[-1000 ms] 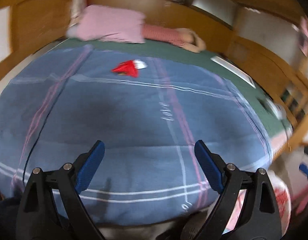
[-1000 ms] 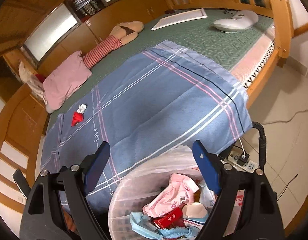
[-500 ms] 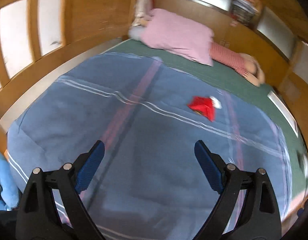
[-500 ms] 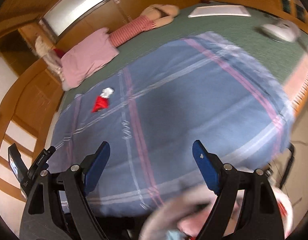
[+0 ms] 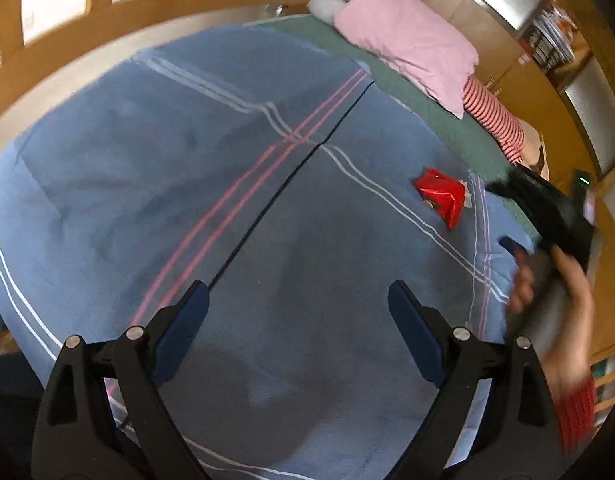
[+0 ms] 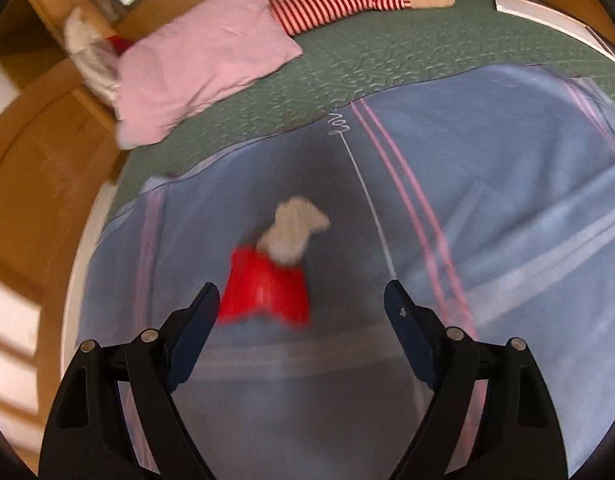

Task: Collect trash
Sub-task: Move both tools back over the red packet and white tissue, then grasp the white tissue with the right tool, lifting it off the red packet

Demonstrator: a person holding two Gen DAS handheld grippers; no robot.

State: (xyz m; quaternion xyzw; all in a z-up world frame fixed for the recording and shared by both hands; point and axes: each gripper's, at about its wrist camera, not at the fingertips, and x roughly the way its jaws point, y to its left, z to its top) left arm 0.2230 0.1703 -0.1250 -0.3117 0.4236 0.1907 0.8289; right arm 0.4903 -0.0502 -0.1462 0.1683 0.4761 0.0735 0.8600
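Left tool (image 5: 297, 306) wide open over the blue plaid blanket (image 5: 187, 168), nothing between the blue pads. Red crumpled wrapper (image 5: 441, 196) lying far right beside white tissue. Right tool (image 5: 547, 204), blurred, close behind it. Pink pillow (image 5: 407, 40) beyond.

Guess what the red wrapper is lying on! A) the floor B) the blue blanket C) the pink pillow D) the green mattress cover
B: the red wrapper lies flat on the blue blanket, with a white crumpled bit touching it; the pink pillow sits farther back.
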